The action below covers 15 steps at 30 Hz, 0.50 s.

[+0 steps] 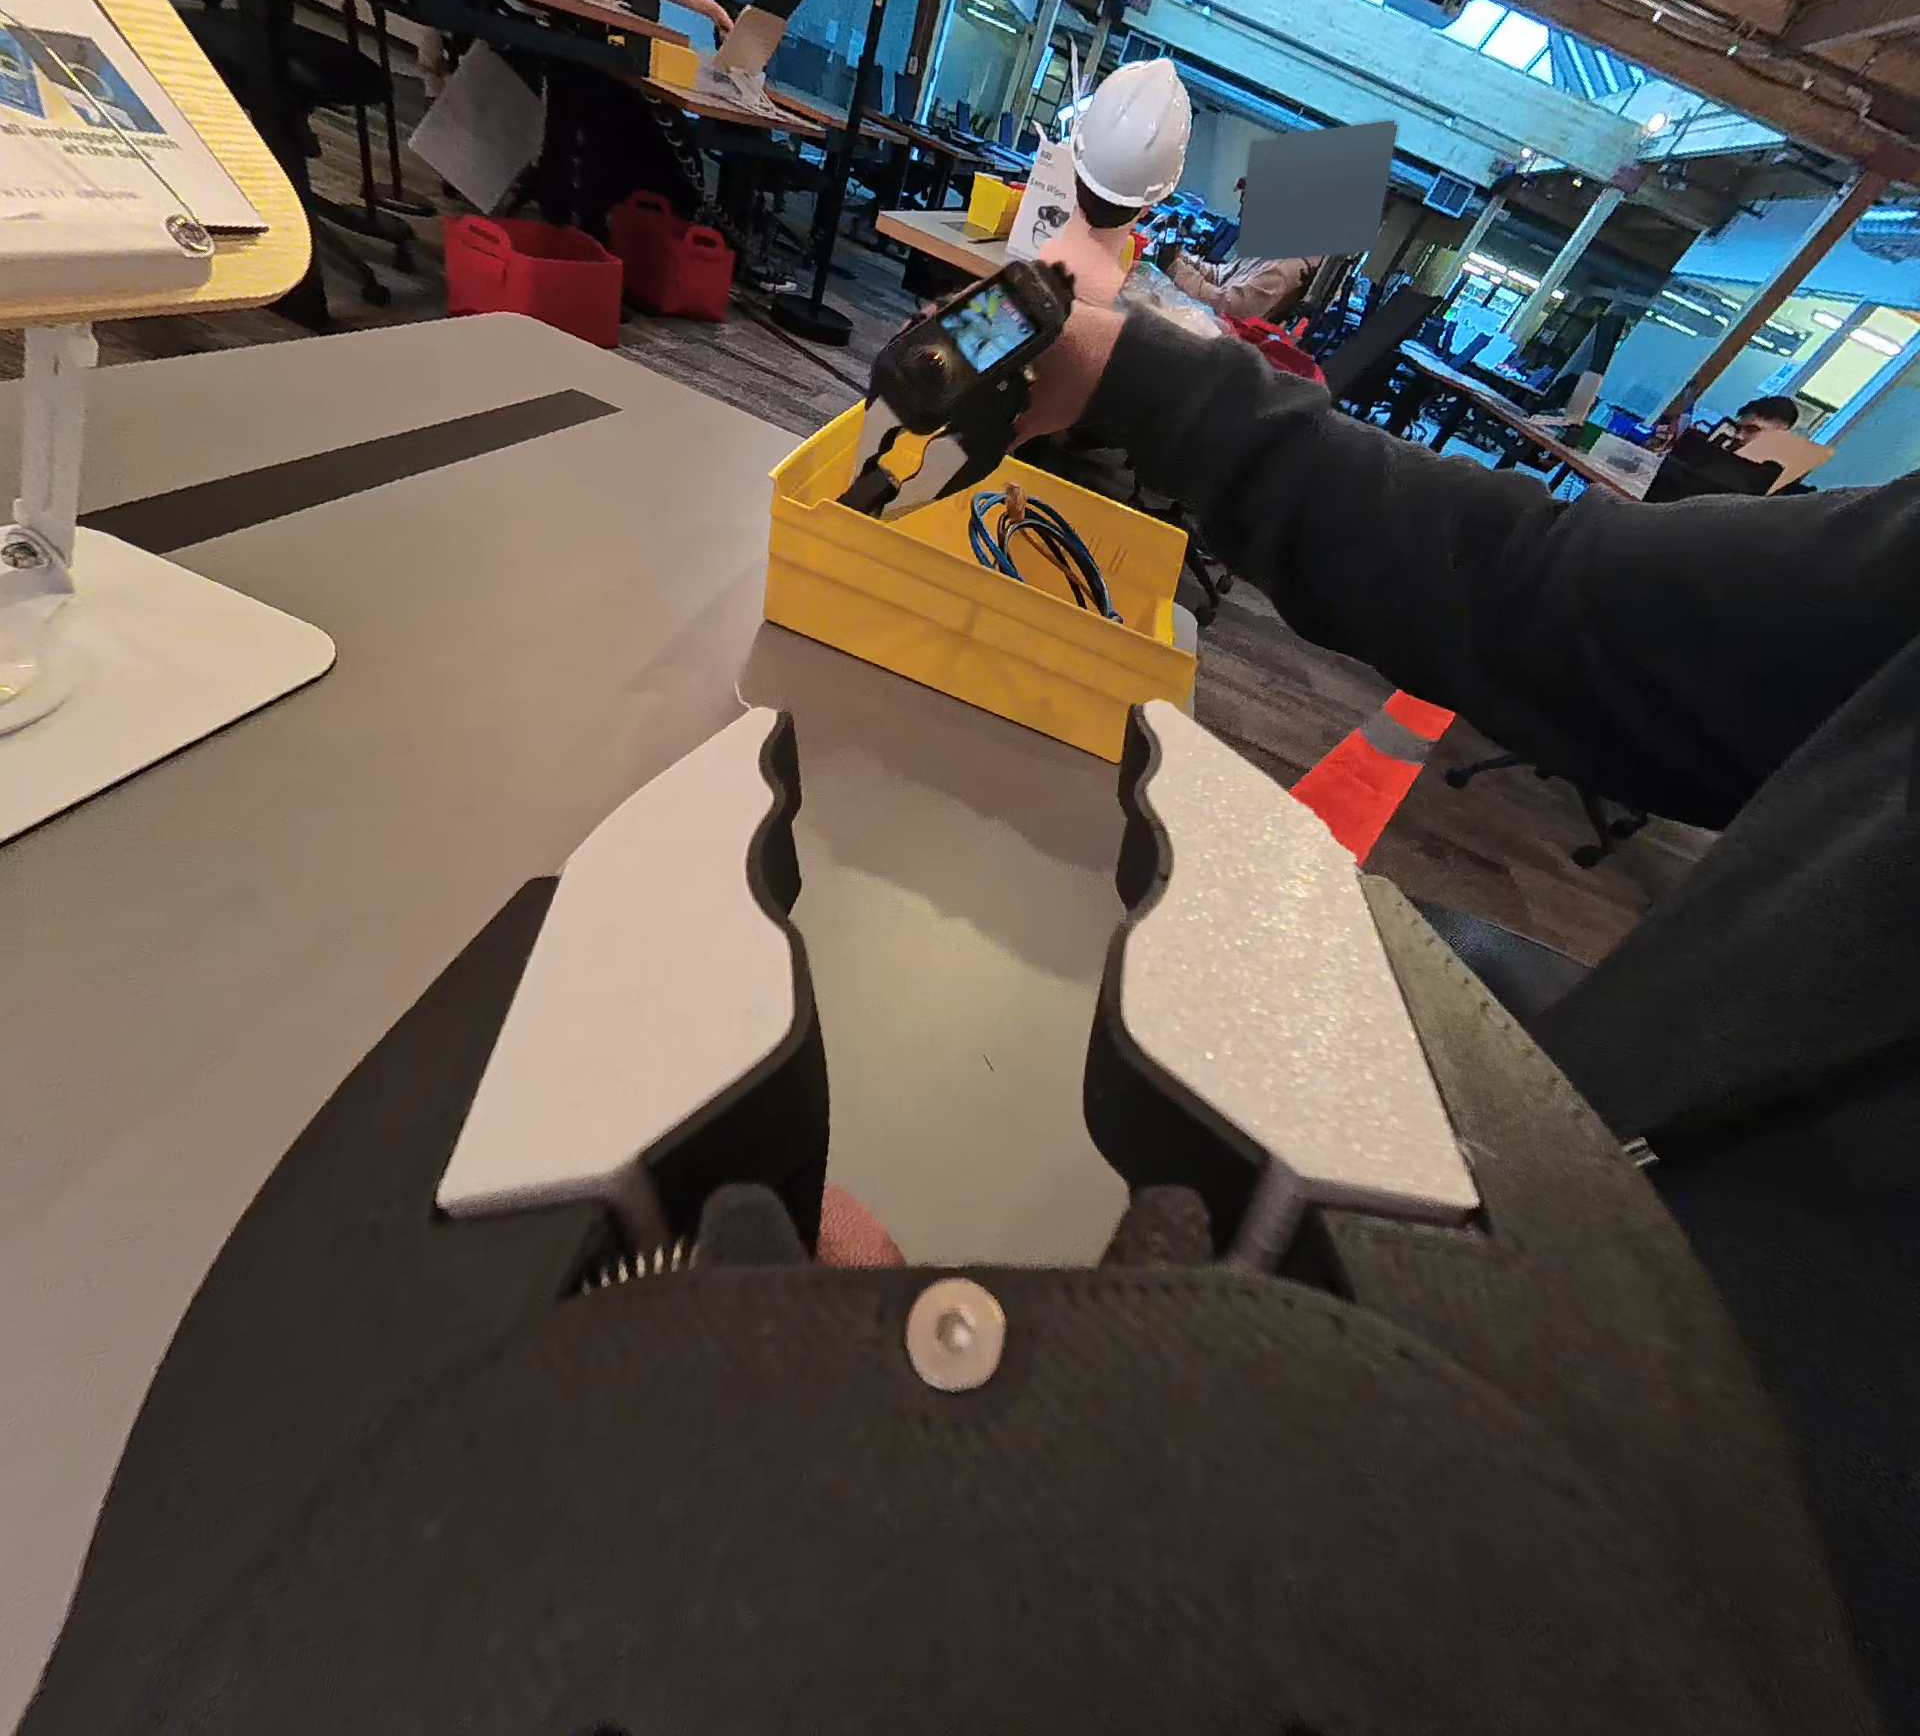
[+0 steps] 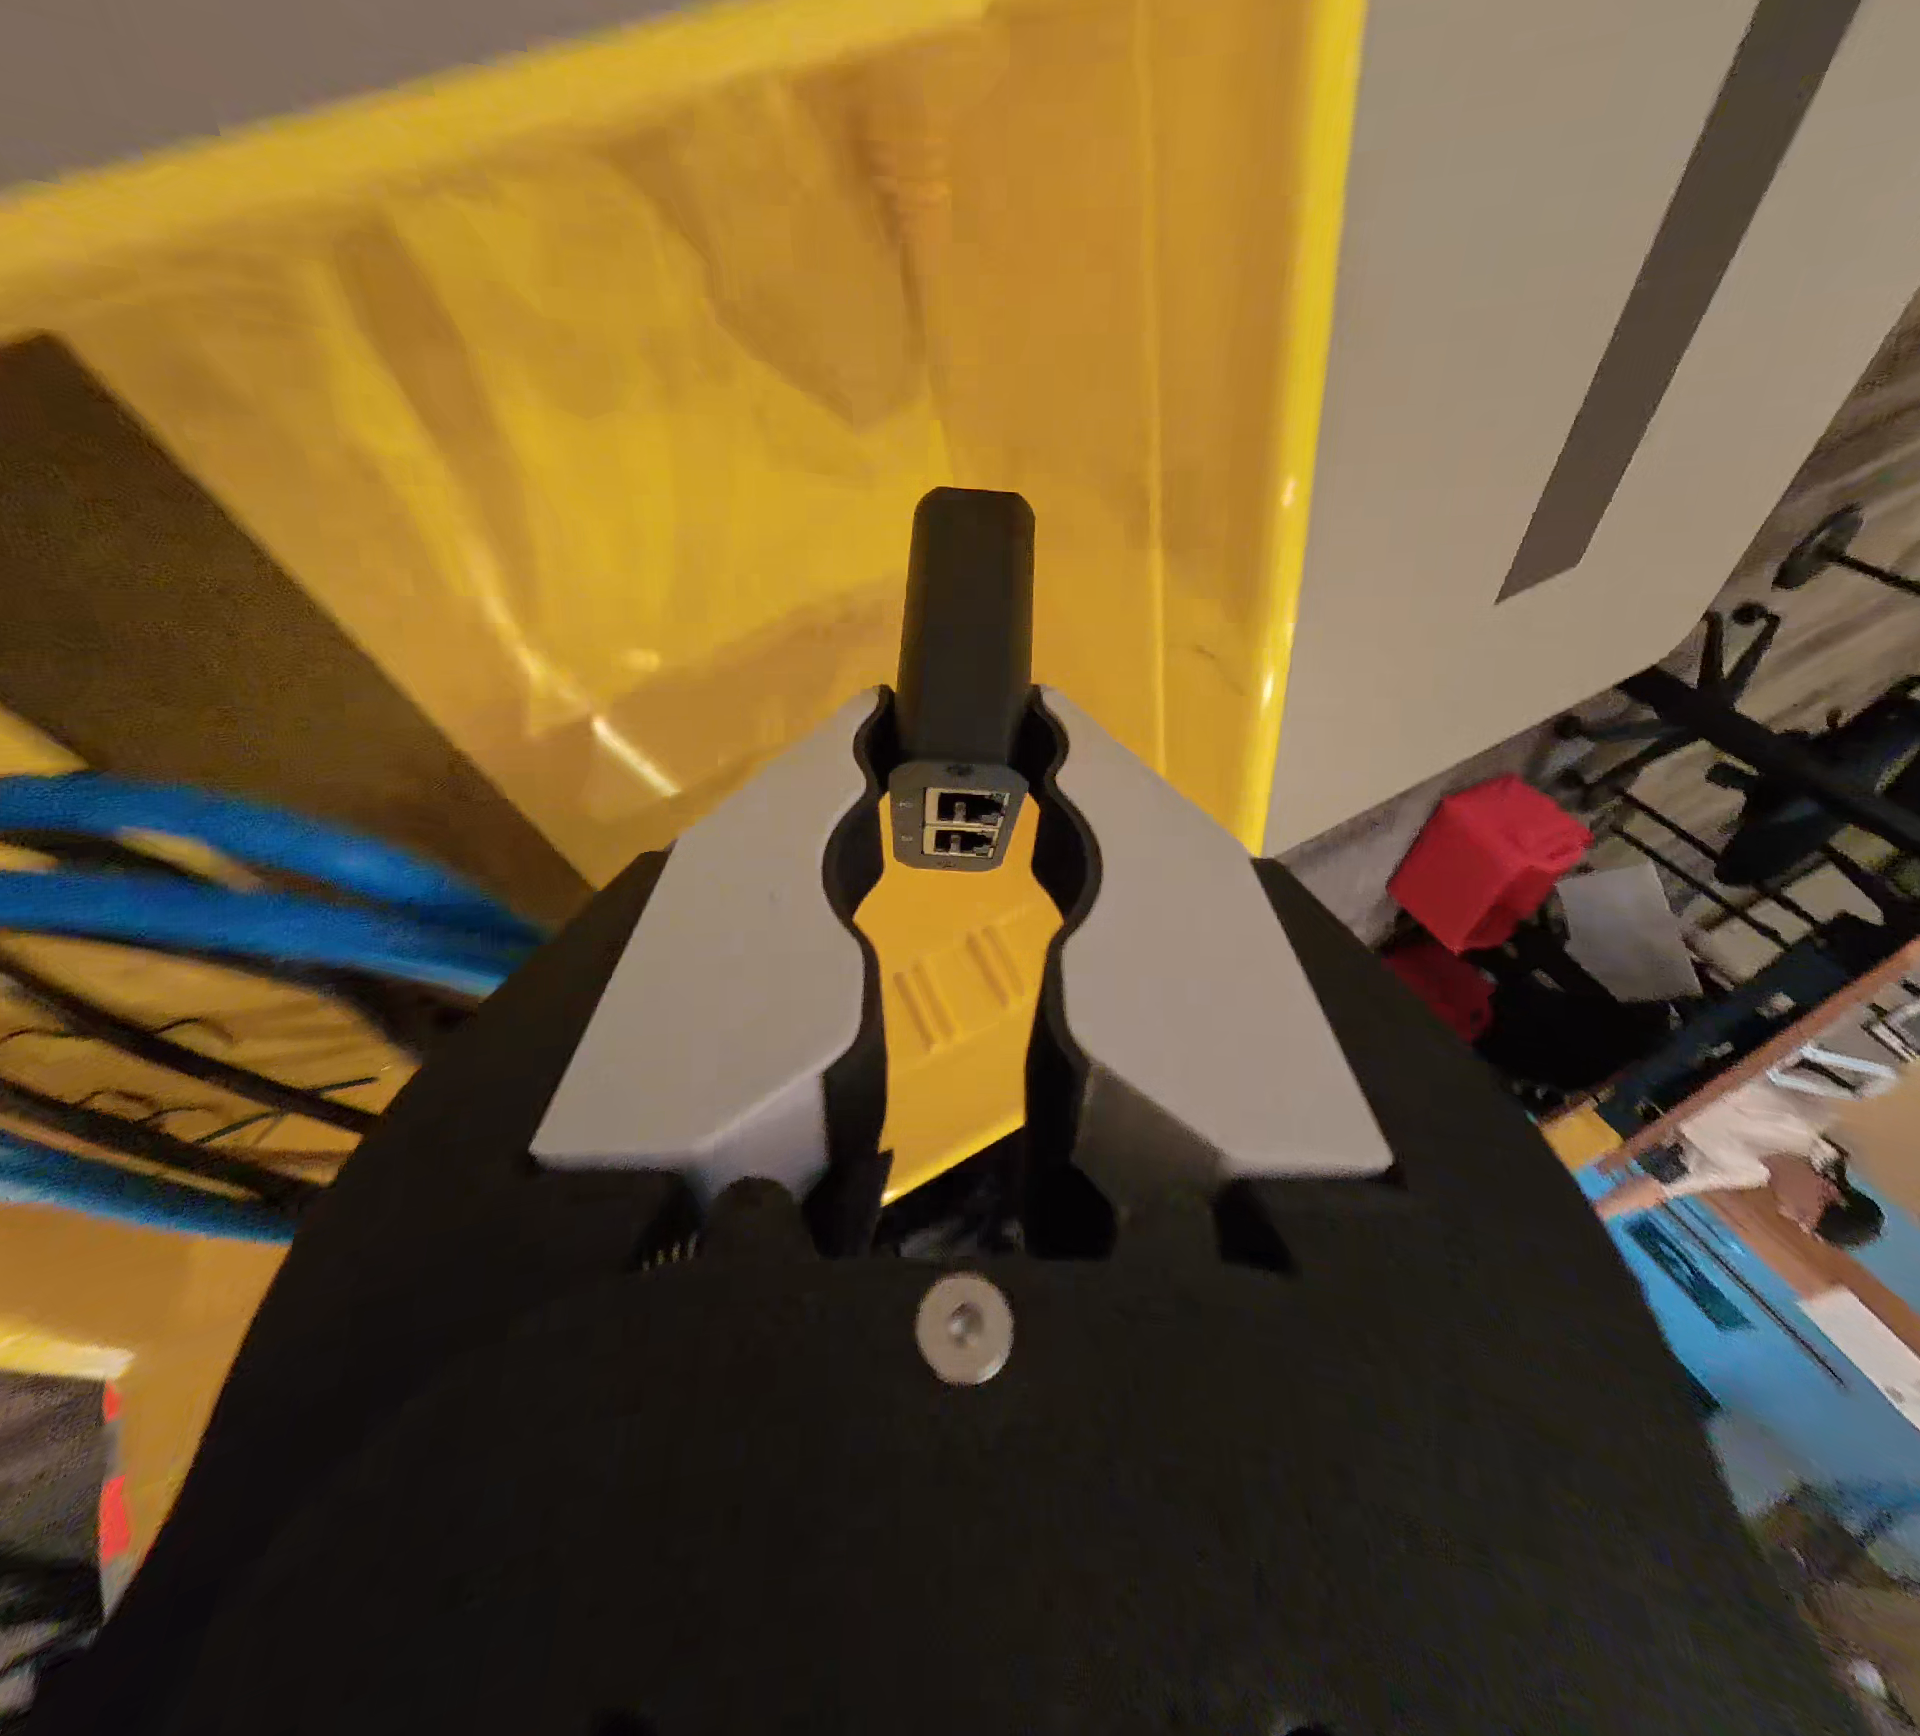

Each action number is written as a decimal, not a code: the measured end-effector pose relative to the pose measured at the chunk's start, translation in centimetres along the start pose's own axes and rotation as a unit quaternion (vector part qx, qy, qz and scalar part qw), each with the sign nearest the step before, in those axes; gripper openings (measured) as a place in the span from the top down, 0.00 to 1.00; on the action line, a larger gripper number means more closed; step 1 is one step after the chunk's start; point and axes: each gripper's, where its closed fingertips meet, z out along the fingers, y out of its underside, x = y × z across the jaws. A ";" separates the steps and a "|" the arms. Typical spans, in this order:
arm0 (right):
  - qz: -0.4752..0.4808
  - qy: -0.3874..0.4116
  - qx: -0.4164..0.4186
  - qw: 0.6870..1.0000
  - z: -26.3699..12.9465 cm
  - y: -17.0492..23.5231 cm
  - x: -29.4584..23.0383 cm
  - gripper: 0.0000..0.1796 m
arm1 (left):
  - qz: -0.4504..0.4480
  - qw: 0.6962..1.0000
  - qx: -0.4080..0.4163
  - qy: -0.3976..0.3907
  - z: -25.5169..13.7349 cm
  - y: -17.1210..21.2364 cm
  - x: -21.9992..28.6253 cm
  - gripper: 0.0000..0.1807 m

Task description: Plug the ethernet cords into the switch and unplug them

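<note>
Your right gripper (image 2: 958,720) is clenched on the small black switch (image 2: 964,647) above the yellow bin (image 2: 1226,336). Both ports look empty. The blue ethernet cords (image 1: 1039,543) lie coiled in that bin. Your left gripper (image 1: 956,741) hangs released over the table (image 1: 468,647). By my judgement, all plugging remains.

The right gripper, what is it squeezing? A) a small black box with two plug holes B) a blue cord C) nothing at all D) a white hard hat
A: in the right wrist view the right gripper is shut on the switch, a small black box with two ports on its end, held over the yellow bin, while the blue cords lie loose beside it.
</note>
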 end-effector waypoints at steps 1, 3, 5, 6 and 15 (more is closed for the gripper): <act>-0.005 -0.005 -0.014 1.000 1.0 0.3 0.0 0.88 | 0.001 1.000 -0.003 -0.001 0.0 0.1 -0.1 0.67; -0.011 -0.019 -0.028 0.999 2.8 0.6 -0.2 0.88 | 0.005 1.000 -0.011 -0.008 0.1 0.4 -0.3 0.67; -0.015 -0.021 -0.037 0.999 4.2 0.7 -0.3 0.88 | 0.010 1.000 -0.021 -0.015 0.1 0.7 -0.6 0.67; -0.020 -0.019 -0.035 0.999 4.5 0.6 -0.3 0.87 | 0.011 1.000 -0.021 -0.014 0.0 0.7 -0.6 0.67; -0.030 -0.062 -0.031 0.997 1.4 0.3 -1.5 0.75 | 0.017 1.000 -0.016 -0.019 -0.5 0.2 -0.9 0.67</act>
